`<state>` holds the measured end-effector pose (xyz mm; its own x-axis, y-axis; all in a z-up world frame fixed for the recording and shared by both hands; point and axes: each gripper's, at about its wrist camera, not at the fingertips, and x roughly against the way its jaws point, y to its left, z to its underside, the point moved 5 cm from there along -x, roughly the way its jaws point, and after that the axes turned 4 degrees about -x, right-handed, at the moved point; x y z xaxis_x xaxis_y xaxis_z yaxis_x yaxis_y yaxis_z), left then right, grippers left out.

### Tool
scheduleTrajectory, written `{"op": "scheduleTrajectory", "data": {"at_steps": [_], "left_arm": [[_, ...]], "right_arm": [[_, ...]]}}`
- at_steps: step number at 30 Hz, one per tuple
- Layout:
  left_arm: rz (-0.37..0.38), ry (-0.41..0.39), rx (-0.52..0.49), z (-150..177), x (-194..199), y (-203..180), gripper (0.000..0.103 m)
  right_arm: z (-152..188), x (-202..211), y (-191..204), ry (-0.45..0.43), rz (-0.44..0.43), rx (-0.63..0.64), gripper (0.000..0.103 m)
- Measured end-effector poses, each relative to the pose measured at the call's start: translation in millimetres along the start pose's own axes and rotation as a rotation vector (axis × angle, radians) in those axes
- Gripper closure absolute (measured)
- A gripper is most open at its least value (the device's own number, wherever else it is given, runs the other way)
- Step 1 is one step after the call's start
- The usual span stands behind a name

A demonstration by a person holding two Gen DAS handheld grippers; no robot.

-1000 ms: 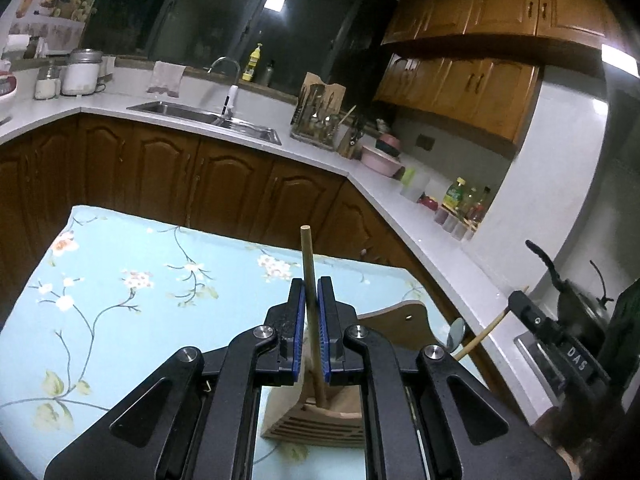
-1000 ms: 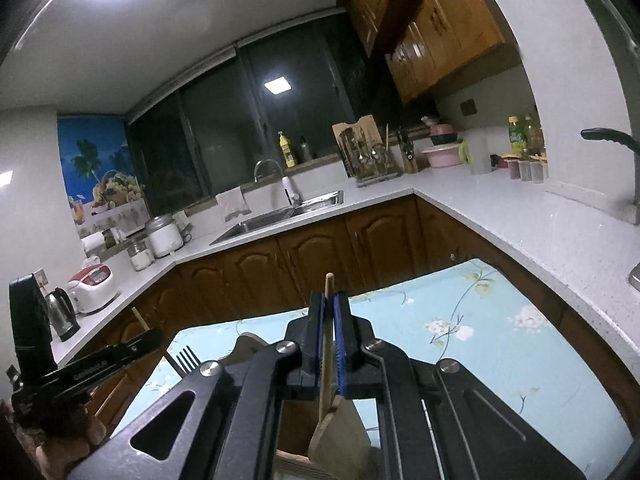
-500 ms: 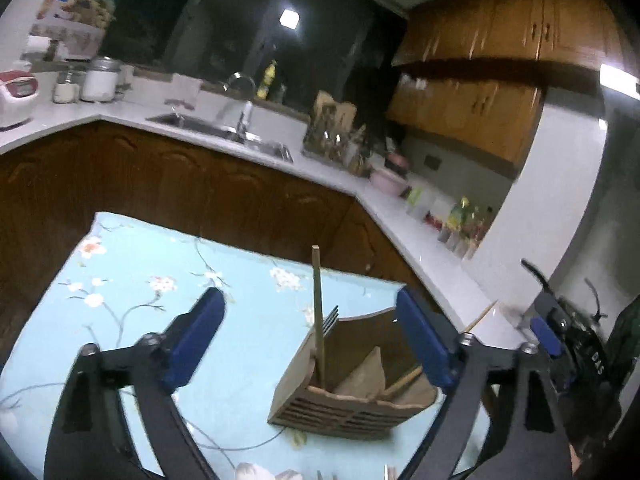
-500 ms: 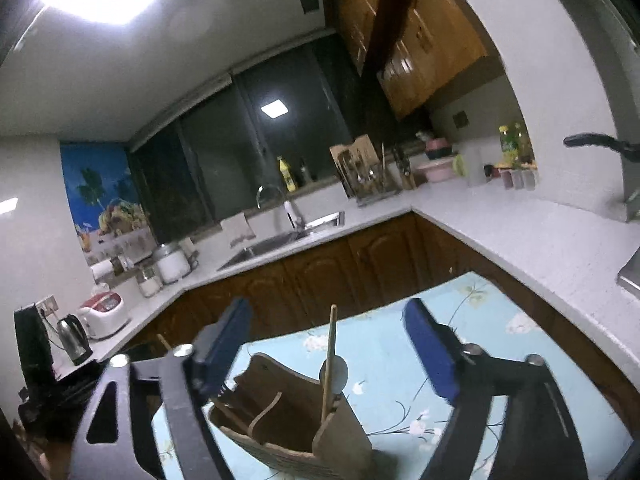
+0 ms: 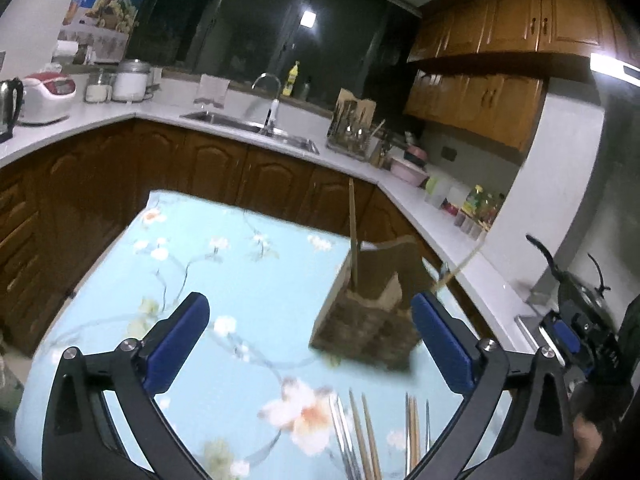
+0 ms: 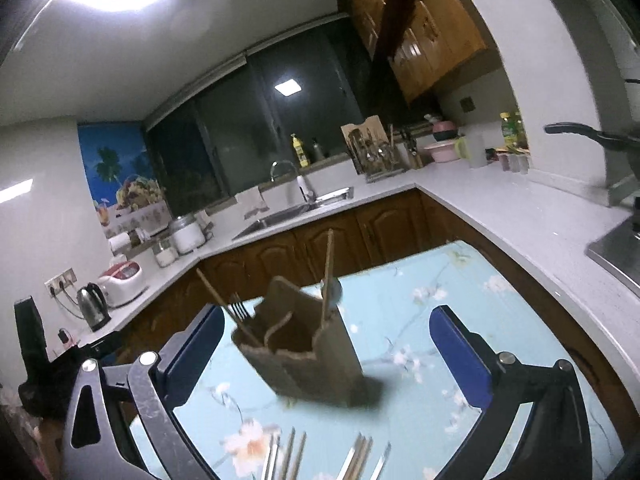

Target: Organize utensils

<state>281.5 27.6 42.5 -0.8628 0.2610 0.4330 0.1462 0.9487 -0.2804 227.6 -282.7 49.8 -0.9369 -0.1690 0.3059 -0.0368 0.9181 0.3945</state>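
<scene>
Your left claw (image 5: 310, 346) and right claw (image 6: 326, 356) had just been opening, both wide and empty, the slatted wooden utensil holder (image 5: 366, 320) standing beyond them on the floral blue desk (image 5: 224, 276).

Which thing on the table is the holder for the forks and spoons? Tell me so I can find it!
Look at the table with the light blue flowery cloth. Near its middle stands a brown wooden holder with open pockets and a tall back. It is the only standing thing there, with handles and a fork sticking up, while the other utensils lie flat.
</scene>
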Motion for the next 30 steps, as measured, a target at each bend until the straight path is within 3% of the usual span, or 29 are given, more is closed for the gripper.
{"op": "scheduleTrajectory", "data": {"at_steps": [8, 16, 27, 30], "left_arm": [[-0.004, 0.116, 0.034, 67, 13, 8, 0.0], [-0.015, 0.222, 0.057, 113, 7, 10, 0.0], [-0.022, 0.304, 0.005, 120, -17, -4, 0.0], [-0.022, 0.324, -0.032, 118, -28, -12, 0.002]], "right_arm": [[48, 34, -22, 0.091, 0.059, -0.049, 0.0], [88, 39, -45, 0.194, 0.117, -0.097, 0.0], [109, 15, -46, 0.278, 0.125, -0.072, 0.002], [113, 3, -50, 0.311, 0.127, -0.085, 0.014]]}}
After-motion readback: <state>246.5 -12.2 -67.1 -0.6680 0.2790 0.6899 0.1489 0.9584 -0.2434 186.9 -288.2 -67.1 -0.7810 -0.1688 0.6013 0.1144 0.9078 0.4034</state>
